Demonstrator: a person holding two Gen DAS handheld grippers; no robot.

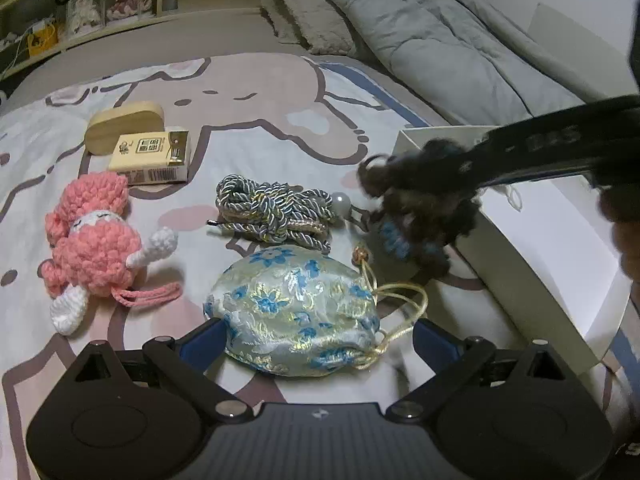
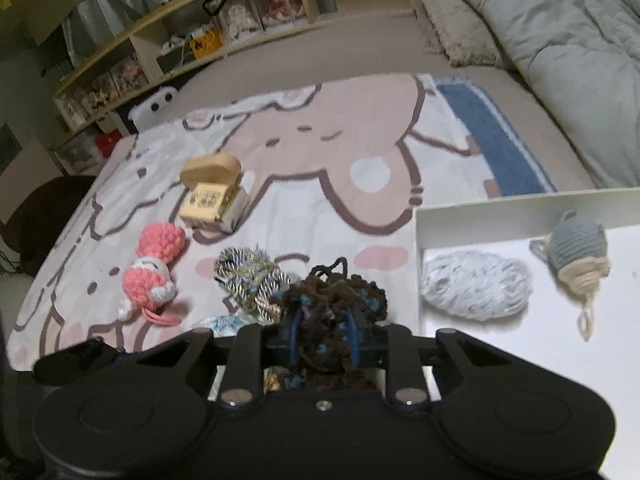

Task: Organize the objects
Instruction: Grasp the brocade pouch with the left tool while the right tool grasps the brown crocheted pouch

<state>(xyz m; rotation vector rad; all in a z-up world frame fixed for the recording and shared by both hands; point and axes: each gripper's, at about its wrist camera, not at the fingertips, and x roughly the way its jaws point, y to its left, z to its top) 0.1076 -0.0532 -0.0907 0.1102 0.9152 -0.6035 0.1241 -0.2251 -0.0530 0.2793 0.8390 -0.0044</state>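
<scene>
My right gripper (image 2: pixel 322 334) is shut on a brown crochet toy with blue patches (image 2: pixel 332 300) and holds it above the blanket beside a white box (image 2: pixel 500 208); the toy also shows in the left wrist view (image 1: pixel 416 208). The box holds a pale grey yarn ball (image 2: pixel 476 288) and a blue-grey crochet toy (image 2: pixel 580 256). My left gripper (image 1: pixel 316 340) is open, one finger on each side of a silk pouch with blue flowers (image 1: pixel 296 308). A braided cord bundle (image 1: pixel 276 210), a pink crochet doll (image 1: pixel 92 244), a yellow card box (image 1: pixel 150 156) and a wooden case (image 1: pixel 124 126) lie on the blanket.
The objects lie on a cartoon-print blanket (image 1: pixel 260 96) on a bed. A grey duvet (image 1: pixel 440 36) and a pillow (image 1: pixel 312 12) lie at the far right. Wooden shelves with dolls (image 2: pixel 180 40) stand behind the bed. The white box (image 1: pixel 532 248) sits at the right.
</scene>
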